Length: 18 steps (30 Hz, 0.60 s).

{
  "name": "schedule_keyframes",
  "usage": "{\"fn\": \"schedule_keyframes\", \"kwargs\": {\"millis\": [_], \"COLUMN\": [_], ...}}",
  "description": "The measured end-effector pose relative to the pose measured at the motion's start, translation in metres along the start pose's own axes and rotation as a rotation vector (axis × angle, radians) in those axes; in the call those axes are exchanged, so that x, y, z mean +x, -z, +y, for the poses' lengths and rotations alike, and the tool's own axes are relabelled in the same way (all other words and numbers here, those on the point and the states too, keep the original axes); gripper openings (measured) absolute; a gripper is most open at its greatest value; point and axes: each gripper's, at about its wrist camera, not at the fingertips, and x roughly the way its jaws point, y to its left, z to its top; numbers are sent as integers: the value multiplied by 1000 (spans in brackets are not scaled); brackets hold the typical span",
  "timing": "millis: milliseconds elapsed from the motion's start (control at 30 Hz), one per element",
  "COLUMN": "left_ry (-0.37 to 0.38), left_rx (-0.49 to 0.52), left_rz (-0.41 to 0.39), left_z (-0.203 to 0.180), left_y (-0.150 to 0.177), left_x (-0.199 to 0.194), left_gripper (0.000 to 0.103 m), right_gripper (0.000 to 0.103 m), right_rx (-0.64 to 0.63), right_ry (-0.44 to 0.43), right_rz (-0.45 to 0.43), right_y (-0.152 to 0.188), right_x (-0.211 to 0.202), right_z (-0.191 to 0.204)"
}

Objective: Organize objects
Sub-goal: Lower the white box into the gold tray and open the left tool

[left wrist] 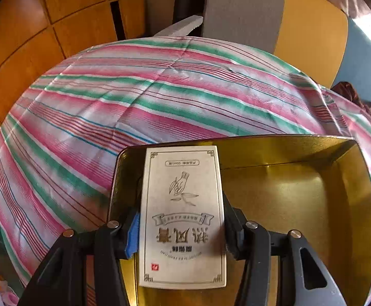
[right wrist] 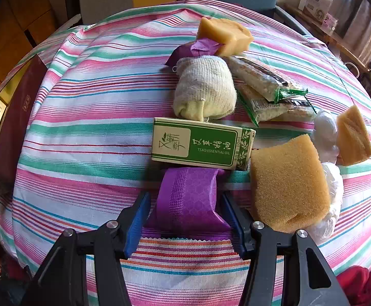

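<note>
The left gripper (left wrist: 181, 232) has a cream box (left wrist: 182, 216) between its jaws over the gold tin (left wrist: 300, 193); whether they press it I can't tell. The right gripper (right wrist: 185, 219) is clamped on a purple packet (right wrist: 189, 196).

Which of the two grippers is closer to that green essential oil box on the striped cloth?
The right. The right gripper sits just in front of the green box, with a purple packet between its fingers. The left gripper is over the gold tin with a cream box; no green box shows there.
</note>
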Motion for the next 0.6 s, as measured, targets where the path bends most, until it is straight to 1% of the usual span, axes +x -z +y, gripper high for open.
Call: {"fn": "schedule_keyframes", "kwargs": {"millis": [67,100,167,333,400,533,600], "left_ry": [17,29,41,62,55,74,96], "left_rx": [3,2,-4,8,20,44,42], "left_rz": [-3,1,-6,-43,-57,-104,-126], "left_z": [-1,-1,-2,2,3,5,8], "left_y": [-1,-2,-2,3,8,26,37], "left_x": [0,2,-3,-24,-33,-60,-77], "left_gripper": [67,70,81,82,82,82,82], "right_gripper": [57,57,57,57,57,57,57], "right_rx": [-1,-1,-1,-11,-14,-20,-24], "right_ry": [1,1,1,7,9,15,19], "right_rz": [0,0,0,-2,-4,-8,-9], "right_y": [0,0,0,0,0,0,0], "right_x": [0,0,0,0,0,0,0], "right_z": [0,1,1,2,3,4,4]}}
